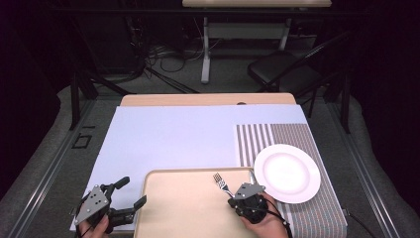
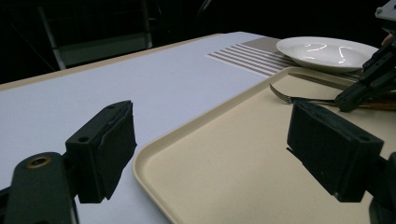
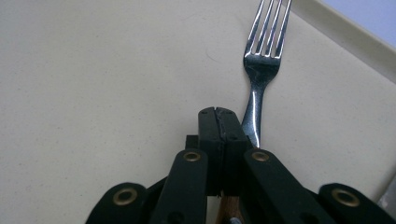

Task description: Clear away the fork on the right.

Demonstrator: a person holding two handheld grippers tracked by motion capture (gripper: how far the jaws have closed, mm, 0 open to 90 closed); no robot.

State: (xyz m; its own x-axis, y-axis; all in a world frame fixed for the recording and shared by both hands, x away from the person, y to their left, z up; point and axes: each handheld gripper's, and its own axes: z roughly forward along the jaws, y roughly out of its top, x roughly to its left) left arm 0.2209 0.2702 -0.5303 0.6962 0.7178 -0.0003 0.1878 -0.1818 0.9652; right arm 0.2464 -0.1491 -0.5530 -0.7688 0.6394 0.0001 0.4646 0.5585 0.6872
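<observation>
Down at the near edge of the worktop, a shallow beige plastic tray lies with a silver metal fork with a wooden handle resting on its far right part, tines pointing away toward the far side. The right gripper sits over the fork's handle end, held by a hand coming in from the near edge. In the right gripper view its jaws are pressed flat together with no gap between the pads, and the fork's neck runs along just beside them on the right rather than between them; a bit of brown handle shows under the linkage, but I cannot tell whether anything is pinched lower down. The left gripper hovers at the tray's near left corner, its jaws spread wide, one over the pale blue mat and the other over the tray rim. From the left gripper view the tray's raised rim passes between those spread jaws, with nothing held. To the right of the tray, a round white ceramic plate stands on a striped brown and white placemat, just beside the tray's right edge and near the right gripper.
</observation>
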